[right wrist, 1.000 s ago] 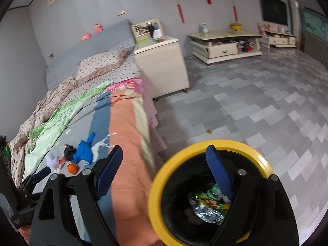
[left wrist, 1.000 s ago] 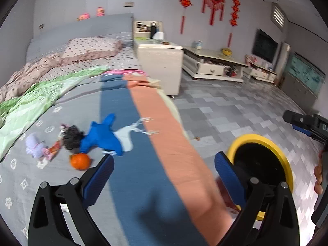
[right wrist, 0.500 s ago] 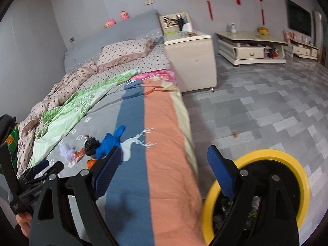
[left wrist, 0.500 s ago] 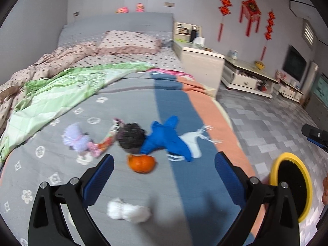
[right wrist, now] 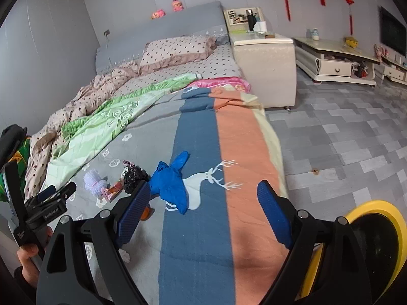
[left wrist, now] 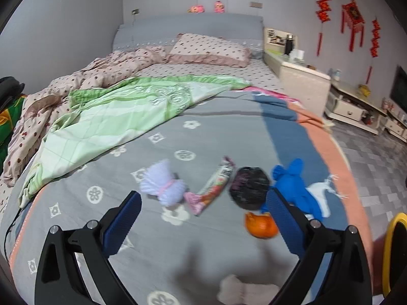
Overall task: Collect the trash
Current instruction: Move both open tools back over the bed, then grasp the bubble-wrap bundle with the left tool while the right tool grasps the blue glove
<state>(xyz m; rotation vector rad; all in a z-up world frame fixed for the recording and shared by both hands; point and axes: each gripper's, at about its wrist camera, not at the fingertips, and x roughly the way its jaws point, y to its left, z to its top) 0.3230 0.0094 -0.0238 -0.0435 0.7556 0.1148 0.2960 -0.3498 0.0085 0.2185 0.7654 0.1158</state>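
Trash lies on the bed's grey cover: a lilac fluffy ball [left wrist: 164, 186], a snack wrapper [left wrist: 216, 185], a black crumpled bag [left wrist: 248, 186], a blue glove [left wrist: 295, 188], an orange peel [left wrist: 260, 225] and white tissue [left wrist: 245, 291]. My left gripper [left wrist: 203, 225] hovers open over the cover, just short of the wrapper and bag, nothing between its pads. My right gripper [right wrist: 203, 211] is open and empty above the blue and orange stripes; the blue glove [right wrist: 169, 184] lies just beyond its left finger. The yellow-rimmed black bin [right wrist: 374, 249] stands at the bed's right side.
A green quilt [left wrist: 122, 117] and dotted pink bedding [left wrist: 89, 76] cover the bed's far left. A cream nightstand [right wrist: 264, 61] and low TV cabinet [right wrist: 335, 58] stand on the tiled floor to the right. A hand [right wrist: 28, 259] holds the left gripper's handle.
Both grippers swung left from the bin toward the bed's litter. The bin slid to the right edge of both views. The trash now sits nearer the left gripper's fingers.
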